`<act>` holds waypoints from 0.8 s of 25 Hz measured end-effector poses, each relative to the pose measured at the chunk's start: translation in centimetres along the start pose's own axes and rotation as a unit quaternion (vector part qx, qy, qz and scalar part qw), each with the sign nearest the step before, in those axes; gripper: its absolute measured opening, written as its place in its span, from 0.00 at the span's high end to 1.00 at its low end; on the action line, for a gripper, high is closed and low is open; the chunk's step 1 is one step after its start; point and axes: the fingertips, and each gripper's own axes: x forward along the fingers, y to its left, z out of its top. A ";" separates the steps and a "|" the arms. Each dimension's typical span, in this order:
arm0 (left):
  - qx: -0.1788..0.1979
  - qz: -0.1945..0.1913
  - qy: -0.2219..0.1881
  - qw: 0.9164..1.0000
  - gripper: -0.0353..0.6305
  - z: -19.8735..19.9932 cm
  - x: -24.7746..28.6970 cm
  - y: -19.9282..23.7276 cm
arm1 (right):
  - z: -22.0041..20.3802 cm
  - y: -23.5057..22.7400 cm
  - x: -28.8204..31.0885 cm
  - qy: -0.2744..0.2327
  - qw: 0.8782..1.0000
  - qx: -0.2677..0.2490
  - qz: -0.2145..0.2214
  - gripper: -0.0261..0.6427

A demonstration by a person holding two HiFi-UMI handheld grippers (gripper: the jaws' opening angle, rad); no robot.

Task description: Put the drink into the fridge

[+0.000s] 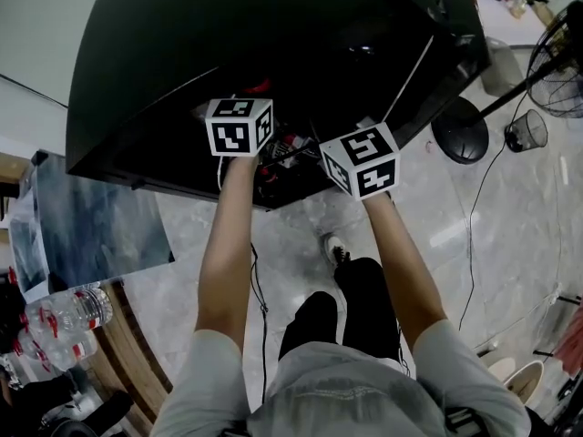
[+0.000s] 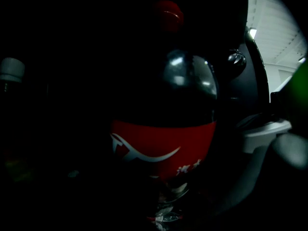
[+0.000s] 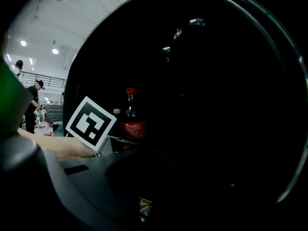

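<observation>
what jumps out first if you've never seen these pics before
The cola bottle, red label and red cap, fills the left gripper view, standing in deep shadow. In the head view a big black fridge takes up the top of the frame, and the person's forearms reach from below into its dark inside.
</observation>
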 end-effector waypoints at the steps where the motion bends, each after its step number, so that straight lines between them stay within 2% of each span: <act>1: -0.002 0.000 0.002 1.000 0.49 -0.2 0.4 0.1 | -0.1 -0.2 0.1 0.001 1.000 0.002 -0.003 0.96; 8: -0.021 0.012 -0.002 1.000 0.49 -1.3 2.4 1.1 | -0.9 -1.1 0.2 0.006 1.000 0.002 -0.012 0.96; 20: -0.040 0.020 -0.010 0.999 0.47 -1.2 2.8 1.8 | -1.3 -0.8 -0.4 0.014 1.000 0.017 -0.012 0.96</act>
